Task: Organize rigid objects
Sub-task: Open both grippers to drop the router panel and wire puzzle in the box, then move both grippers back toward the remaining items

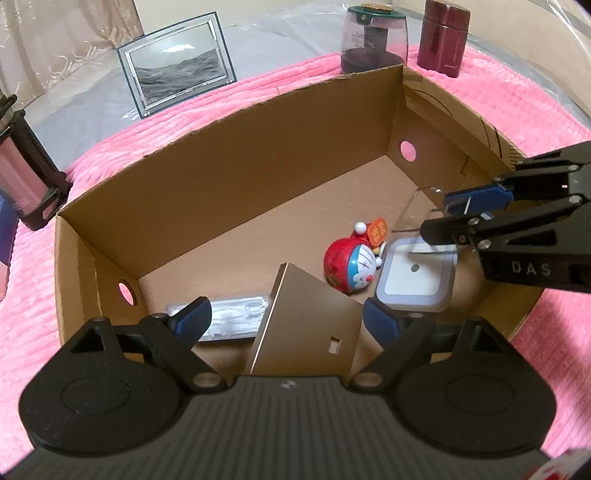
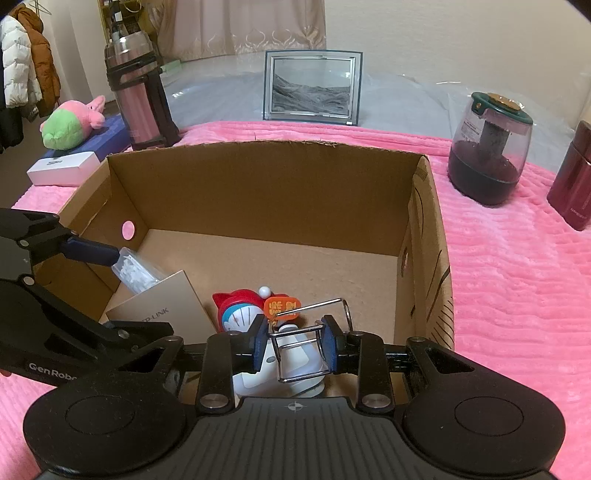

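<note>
Open cardboard box (image 2: 258,192) sits on a pink ribbed blanket (image 2: 509,280) spread over a bed covered in clear plastic sheeting (image 2: 399,96). Left hand-held gripper (image 1: 286,321) hovers over the near left of the box, fingers apart either side of a tan TP-LINK box (image 1: 306,325) that leans tilted on the box floor; contact with it cannot be told. Right hand-held gripper (image 2: 295,345) is over the near right of the box, clamped on a wire-framed clear item (image 2: 299,350), exact type unclear, held just above a white square device (image 1: 415,277). Red and blue cat figurine (image 1: 349,264) with an orange tag lies on the box floor, touching or just beside the white device. Clear plastic pack (image 1: 236,315) lies flat at the near left, behind the tan box. Outside the box: picture frame (image 2: 313,86) upright at the far edge of the blanket, pink flask in a black holder (image 2: 142,96) far left, dark-bottomed clear jar with green lid (image 2: 489,151) far right, maroon canister (image 2: 572,181) right of it. Room: beige curtain (image 2: 240,26) and plain wall behind, jackets (image 2: 26,62) hanging far left, green and pink plush toy (image 2: 70,123) on a blue box, white flat box (image 2: 62,171) near it.
</note>
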{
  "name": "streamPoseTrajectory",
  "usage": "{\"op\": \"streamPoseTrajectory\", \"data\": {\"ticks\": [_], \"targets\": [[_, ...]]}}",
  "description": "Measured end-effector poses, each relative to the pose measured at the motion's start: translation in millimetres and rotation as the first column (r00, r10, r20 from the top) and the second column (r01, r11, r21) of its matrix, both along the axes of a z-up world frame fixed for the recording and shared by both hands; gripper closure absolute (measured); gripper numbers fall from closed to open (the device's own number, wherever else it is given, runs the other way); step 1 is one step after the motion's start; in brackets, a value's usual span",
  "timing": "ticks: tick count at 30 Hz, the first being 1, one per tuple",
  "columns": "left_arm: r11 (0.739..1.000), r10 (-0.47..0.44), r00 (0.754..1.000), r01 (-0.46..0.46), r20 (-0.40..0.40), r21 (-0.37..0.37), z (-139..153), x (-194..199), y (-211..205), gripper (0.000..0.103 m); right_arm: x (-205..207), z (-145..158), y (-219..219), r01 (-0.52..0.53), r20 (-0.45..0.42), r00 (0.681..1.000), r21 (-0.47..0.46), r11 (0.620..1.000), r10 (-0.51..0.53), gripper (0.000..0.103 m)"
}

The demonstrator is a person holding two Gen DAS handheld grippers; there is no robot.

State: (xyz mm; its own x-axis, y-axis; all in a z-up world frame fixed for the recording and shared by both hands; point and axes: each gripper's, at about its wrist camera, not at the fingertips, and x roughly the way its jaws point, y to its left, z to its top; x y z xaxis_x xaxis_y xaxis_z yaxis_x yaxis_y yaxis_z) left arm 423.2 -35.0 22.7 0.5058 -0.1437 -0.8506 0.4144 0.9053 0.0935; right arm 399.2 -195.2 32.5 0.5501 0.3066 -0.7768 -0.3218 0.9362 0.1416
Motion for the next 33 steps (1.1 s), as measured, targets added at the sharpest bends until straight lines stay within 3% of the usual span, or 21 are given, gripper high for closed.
{"op": "streamPoseTrajectory", "data": {"ticks": [8, 18, 25, 33], "targets": [[1.000, 0.008, 1.000, -0.008, 0.011, -0.012, 3.4, -2.6, 3.3, 0.017, -0.5, 2.0, -1.1, 0.001, 0.003, 1.000, -0.006, 1.000, -0.001, 0.076], [0.999, 0.020, 0.997, -0.016, 0.080, -0.047, 21.2, -19.7, 10.3, 0.017, -10.4, 12.0, -3.8, 0.006, 0.029, 1.000, 0.014, 1.000, -0.006, 0.076], [0.994, 0.052, 0.986, -0.036, 0.159, -0.105, 49.1, -50.1, 23.4, 0.016, -38.5, 39.5, -3.2, -0.003, 0.091, 0.996, 0.025, 1.000, 0.001, 0.076], [0.982, 0.093, 0.956, -0.042, 0.280, -0.182, 85.2, -111.7, 46.7, 0.012, -90.8, 80.1, -0.1, -0.021, 0.185, 0.983, 0.033, 0.999, 0.015, 0.076]]}}
